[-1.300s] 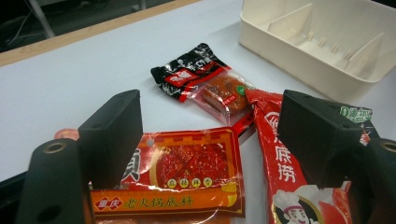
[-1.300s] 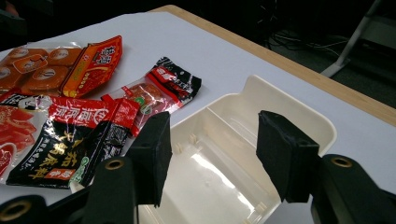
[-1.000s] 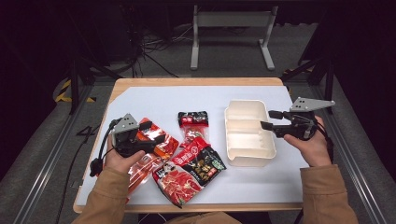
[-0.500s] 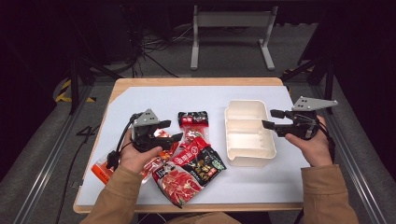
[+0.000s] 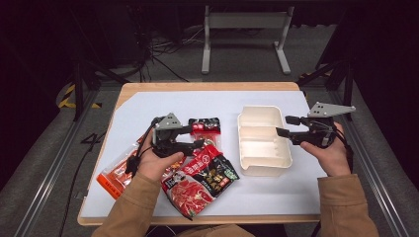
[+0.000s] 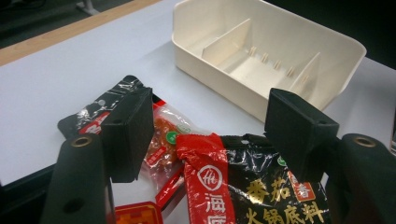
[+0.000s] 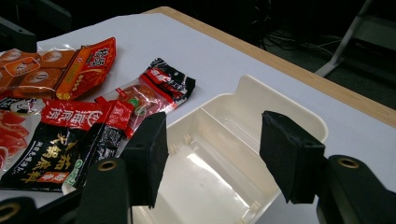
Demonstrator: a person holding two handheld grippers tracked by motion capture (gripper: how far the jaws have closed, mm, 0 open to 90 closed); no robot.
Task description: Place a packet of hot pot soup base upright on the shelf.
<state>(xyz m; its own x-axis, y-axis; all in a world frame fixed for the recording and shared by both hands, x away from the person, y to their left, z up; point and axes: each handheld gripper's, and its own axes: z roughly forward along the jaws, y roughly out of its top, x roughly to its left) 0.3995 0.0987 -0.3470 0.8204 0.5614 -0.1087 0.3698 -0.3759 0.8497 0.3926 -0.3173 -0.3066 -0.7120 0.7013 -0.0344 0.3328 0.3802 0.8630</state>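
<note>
My left gripper [image 5: 201,137] points right over a pile of snack packets, open with nothing between its pads; its jaws have just been closing slightly. Below it lie a small black-and-red packet [image 5: 205,126] [image 6: 159,140] and a large black-and-red packet [image 5: 200,177] [image 6: 261,196]. In the left gripper view the gripper [image 6: 210,126] faces the cream divided tray [image 6: 261,51]. My right gripper [image 5: 282,125] [image 7: 212,149] hovers at the right rim of the tray [image 5: 262,163] [image 7: 289,112], open and holding nothing; its jaws have just been opening.
An orange packet [image 5: 116,173] [image 7: 86,63] lies at the left of the pile, near the table's front left. The white mat [image 5: 148,108] covers a wooden table [image 5: 207,86]. A metal stand [image 5: 244,29] is on the floor beyond.
My left gripper has moved right, from above the orange packet to the small black-and-red packet. The right hand has stayed at the tray's rim.
</note>
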